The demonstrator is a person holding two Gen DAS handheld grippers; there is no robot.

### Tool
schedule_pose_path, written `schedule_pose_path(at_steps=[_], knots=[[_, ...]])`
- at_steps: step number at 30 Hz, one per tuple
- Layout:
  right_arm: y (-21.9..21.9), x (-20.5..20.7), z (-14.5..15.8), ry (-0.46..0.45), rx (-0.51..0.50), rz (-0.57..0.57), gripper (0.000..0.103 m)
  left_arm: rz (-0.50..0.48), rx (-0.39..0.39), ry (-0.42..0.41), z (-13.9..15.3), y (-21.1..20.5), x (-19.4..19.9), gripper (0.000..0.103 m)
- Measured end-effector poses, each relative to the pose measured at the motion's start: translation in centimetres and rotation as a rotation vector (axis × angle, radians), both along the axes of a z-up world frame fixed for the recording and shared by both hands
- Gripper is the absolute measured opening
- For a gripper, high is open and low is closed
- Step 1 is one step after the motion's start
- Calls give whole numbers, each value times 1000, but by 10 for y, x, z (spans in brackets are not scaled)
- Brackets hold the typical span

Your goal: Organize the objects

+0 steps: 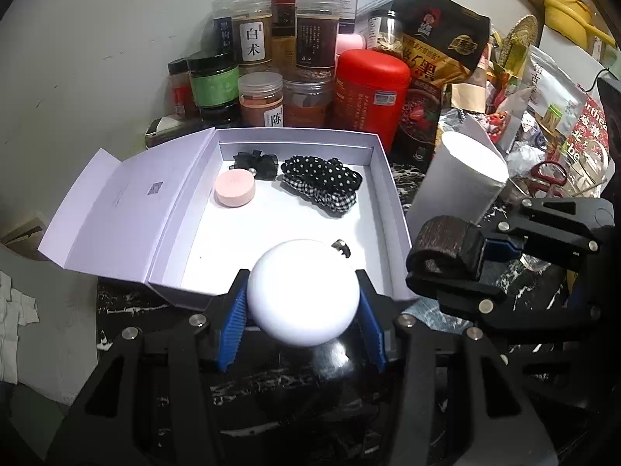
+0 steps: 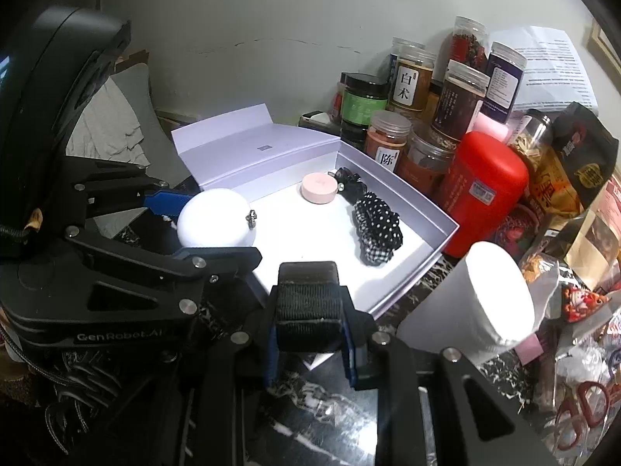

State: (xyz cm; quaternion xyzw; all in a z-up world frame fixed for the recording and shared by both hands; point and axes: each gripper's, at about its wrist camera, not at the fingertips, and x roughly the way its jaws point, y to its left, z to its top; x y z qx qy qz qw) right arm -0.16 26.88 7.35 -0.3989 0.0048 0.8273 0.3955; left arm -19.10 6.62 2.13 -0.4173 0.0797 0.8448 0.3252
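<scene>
Your left gripper [image 1: 302, 303] grips a white round case [image 1: 303, 291], blue pads pressed to both its sides, held at the near edge of the open lilac box [image 1: 388, 178]. In the right wrist view the same case [image 2: 215, 217] sits at the box's [image 2: 434, 209] near-left corner.

Your right gripper [image 2: 310, 334] is clamped on a dark rolled band [image 2: 308, 295], held over the box's near edge. From the left wrist view that band [image 1: 442, 244] and the right gripper [image 1: 465, 268] are just off the box's right wall, near corner.

Inside the box: pink round tin [image 1: 235, 187] near the far-left corner, black bow clip [image 1: 256, 163] against the far wall just beside it, polka-dot scrunchie [image 1: 322, 173] toward the far-right corner lying on a checkered scrunchie [image 1: 333, 200]. Small dark metal piece [image 1: 341, 248] on the box floor just beyond the white case; can't tell what it is.

Box lid [image 1: 116, 202] folded open to the left. White cylinder [image 1: 462, 178] tipped over on the dark marble table [image 1: 543, 291] right of the box. Red canister [image 1: 368, 93] and spice jars [image 1: 254, 35] crowd behind the box's far edge.
</scene>
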Motion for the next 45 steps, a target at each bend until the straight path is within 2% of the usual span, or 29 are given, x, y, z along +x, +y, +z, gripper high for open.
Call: schedule_pose_path(at_steps=[17,26,37,45], knots=[[57,-12,21,48,10,-31,26,37,24,20,4,19,-59,50],[90,-29,29,88,-1,-51,26,44,4,49,9,24,-92,50],[124,-49,28,71,15,-88,26,73,-8,36,-2,28,-132,50],[146,-47,14,43,42,-189,26,73,22,-30,-13,30,-158,50]])
